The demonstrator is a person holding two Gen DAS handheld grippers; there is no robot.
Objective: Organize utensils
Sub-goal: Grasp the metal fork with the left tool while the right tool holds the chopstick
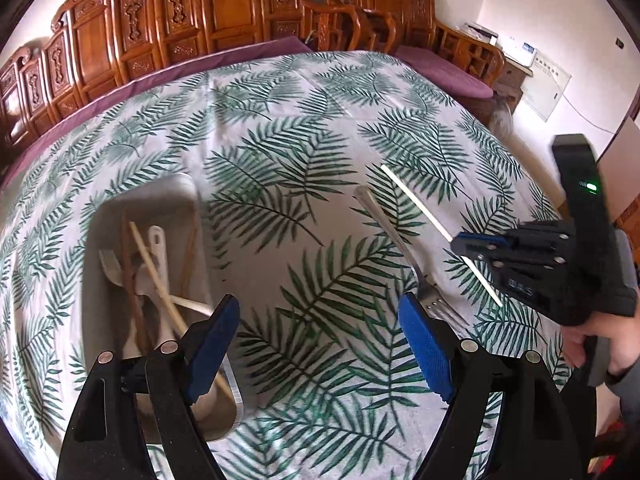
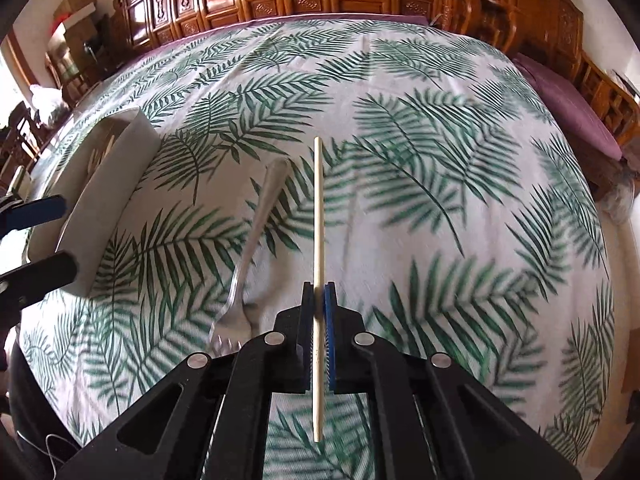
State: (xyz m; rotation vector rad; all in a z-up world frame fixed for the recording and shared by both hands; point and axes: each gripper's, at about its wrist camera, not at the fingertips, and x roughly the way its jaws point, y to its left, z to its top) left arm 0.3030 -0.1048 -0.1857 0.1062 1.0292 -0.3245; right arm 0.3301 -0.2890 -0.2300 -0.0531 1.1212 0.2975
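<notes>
- Blue pads of the right gripper (image 2: 319, 308) fill the bottom centre of the right wrist view, pinched tight on a pale chopstick (image 2: 318, 208). The stick runs straight up the frame from below the pads to a tip near the middle.
- Seen from the left wrist view, that same right gripper (image 1: 466, 245) sits at the right edge, with the chopstick (image 1: 416, 200) slanting up and left from it. Whether its far end touches the cloth or rides just above it, I cannot tell.
- Left gripper (image 1: 320, 336) hangs at the bottom of its own frame, its pads spread wide with nothing between them.
- A metal fork (image 1: 400, 240) lies flat on the leaf-print tablecloth (image 1: 304, 128), right of centre, just beside the held chopstick. Its prongs point toward the lower edge, close to the left gripper's right pad.
- A white tray (image 1: 188, 188) sits at lower left of the left wrist view. It already holds a mix of things: another fork, a white spoon, brown sticks and a pale chopstick lying crosswise.
- In the right wrist view the tray (image 2: 120, 168) shows at the upper left, well apart from the held stick.
- My reading: the step in hand is carrying this chopstick to the tray, and the sorting looks mostly done, with the fork as the other piece left out.
- The next move calls for swinging the stick leftward over the tray, lining it up with the tray's long side, then easing the pads apart low so it does not bounce out.
</notes>
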